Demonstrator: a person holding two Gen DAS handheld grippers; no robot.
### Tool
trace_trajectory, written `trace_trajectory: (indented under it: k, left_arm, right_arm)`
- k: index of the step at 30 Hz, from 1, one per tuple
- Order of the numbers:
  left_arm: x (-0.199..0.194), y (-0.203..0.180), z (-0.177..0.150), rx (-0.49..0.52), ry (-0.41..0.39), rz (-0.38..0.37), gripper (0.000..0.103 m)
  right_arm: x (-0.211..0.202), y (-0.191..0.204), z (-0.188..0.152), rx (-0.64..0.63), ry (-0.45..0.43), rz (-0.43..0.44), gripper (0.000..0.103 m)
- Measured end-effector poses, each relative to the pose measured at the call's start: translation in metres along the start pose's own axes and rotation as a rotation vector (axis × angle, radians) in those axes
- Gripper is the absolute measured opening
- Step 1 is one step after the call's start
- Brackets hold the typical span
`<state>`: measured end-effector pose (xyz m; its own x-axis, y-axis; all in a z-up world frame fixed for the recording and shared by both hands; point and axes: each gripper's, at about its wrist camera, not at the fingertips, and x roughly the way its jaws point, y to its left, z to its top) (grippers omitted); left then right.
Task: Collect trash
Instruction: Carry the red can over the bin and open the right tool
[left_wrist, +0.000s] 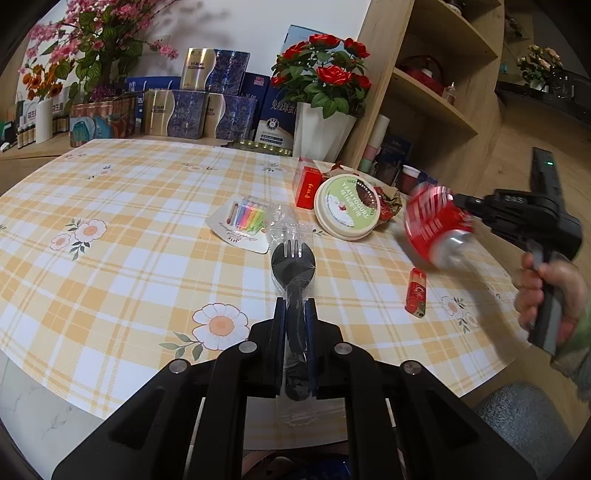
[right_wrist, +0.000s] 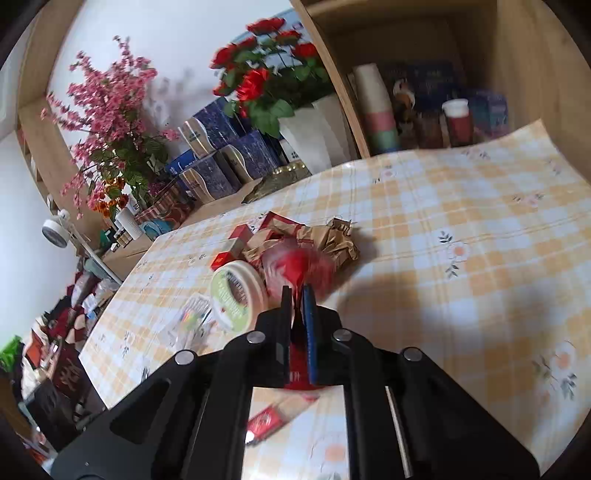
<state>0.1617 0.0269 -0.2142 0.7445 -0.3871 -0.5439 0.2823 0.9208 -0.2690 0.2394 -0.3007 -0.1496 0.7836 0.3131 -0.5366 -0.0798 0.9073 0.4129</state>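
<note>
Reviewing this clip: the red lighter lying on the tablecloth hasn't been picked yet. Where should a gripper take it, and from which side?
Grip the red lighter across its narrow middle, coming from above: it lies flat on the tablecloth with clear cloth around it.

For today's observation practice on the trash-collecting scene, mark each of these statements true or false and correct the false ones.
1. The left gripper holds a black spork in a clear wrapper. True.
2. The right gripper is empty. False: its fingers are shut on a red crushed can, lifted off the table.
3. A red lighter lies on the checked tablecloth. True.
4. The yogurt lid is blue. False: it is green and cream.
5. The candle pack sits on the wooden shelf. False: it lies on the tablecloth, beside the spork's wrapper.
</note>
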Motion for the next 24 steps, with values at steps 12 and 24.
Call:
trace_trajectory:
  k: [12, 24]
  left_arm:
    - [-0.035, -0.009, -0.008, 0.004, -0.023, -0.029, 0.010]
    - [-0.107, -0.029, -0.032, 0.075, -0.067, -0.030, 0.010]
  right_arm:
    - [-0.071, 0.032, -0.043, -0.022, -0.027, 0.004, 0.010]
    - [-0.126, 0.091, -0.115, -0.098, 0.031, 0.120, 0.010]
